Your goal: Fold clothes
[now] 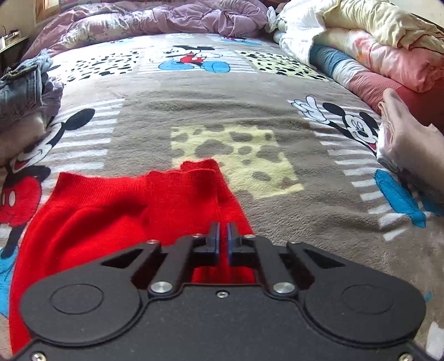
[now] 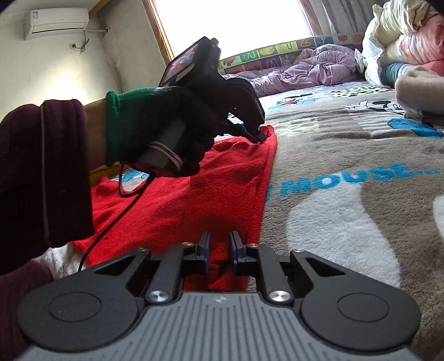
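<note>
Pinching the red knit garment (image 2: 194,200) along its edge, both tongs hold it flat on the bed's cartoon blanket (image 2: 347,166): left tongs (image 2: 256,136) pressed together on cloth, right tongs (image 2: 219,250) seemingly gripping a bunched fold, likely readying a fold.

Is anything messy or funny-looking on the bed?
Yes, the red sweater isn't lying flat. Its far edge is bunched into wavy ridges, and one layer is folded over another. Heaps of unfolded bedding and a purple quilt are piled at the far side, and crumpled jeans sit at the left edge.
</note>
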Motion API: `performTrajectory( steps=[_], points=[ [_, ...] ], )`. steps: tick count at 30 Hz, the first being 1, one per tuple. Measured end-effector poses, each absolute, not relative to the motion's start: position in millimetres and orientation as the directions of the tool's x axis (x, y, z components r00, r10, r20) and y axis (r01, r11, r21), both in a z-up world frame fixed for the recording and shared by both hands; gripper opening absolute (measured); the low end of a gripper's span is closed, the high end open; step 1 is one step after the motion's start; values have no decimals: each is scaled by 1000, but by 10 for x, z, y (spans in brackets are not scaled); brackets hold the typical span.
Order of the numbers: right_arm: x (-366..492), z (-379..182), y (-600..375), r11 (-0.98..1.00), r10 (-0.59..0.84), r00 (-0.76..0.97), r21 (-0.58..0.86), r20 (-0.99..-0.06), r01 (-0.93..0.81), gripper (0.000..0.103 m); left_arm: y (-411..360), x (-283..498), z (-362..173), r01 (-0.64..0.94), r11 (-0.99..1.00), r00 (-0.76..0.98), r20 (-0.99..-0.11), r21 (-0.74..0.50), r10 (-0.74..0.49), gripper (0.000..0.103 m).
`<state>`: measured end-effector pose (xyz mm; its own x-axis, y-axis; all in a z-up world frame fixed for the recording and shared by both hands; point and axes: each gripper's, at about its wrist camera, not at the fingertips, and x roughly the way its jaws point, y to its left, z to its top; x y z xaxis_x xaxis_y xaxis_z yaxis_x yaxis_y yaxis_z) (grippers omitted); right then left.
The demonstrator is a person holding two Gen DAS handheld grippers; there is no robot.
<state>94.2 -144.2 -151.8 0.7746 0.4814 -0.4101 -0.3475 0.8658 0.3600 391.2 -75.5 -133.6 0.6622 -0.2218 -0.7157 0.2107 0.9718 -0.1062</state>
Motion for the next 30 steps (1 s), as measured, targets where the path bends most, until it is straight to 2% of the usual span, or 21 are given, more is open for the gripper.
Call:
performTrajectory(
  steps=[4,8,14,19,21,23,28,30],
  points=[
    [957,-1524,-1438,864,483,772,365,-413,-346,17,-738,3904,-1274,208,969,694,-678,-133,-243,0],
    [957,-1521,-1443,864,483,771,367,-415,-343,17,-700,3977,-1393,224,960,652,-706,-169,-277,0],
    [956,-1514,-1464,861,484,772,382,-411,-336,17,-574,3443,-1075,305,940,701,-633,-151,-329,2],
    [954,-1517,-1482,856,488,772,395,-407,-333,17,-537,2974,-1262,414,902,657,-644,-127,-392,2],
    [951,-1521,-1476,857,487,772,394,-408,-332,17,-625,2980,-1487,413,909,651,-678,-60,-340,3],
    [942,-1526,-1452,861,483,774,383,-410,-334,17,-619,3016,-1530,392,918,677,-659,-54,-328,4],
    [925,-1537,-1434,870,472,783,357,-404,-340,17,-565,2731,-1228,387,920,729,-593,-55,-342,4],
    [925,-1536,-1428,873,469,786,347,-403,-343,17,-535,2567,-1233,398,916,726,-590,-56,-352,11]
  ],
)
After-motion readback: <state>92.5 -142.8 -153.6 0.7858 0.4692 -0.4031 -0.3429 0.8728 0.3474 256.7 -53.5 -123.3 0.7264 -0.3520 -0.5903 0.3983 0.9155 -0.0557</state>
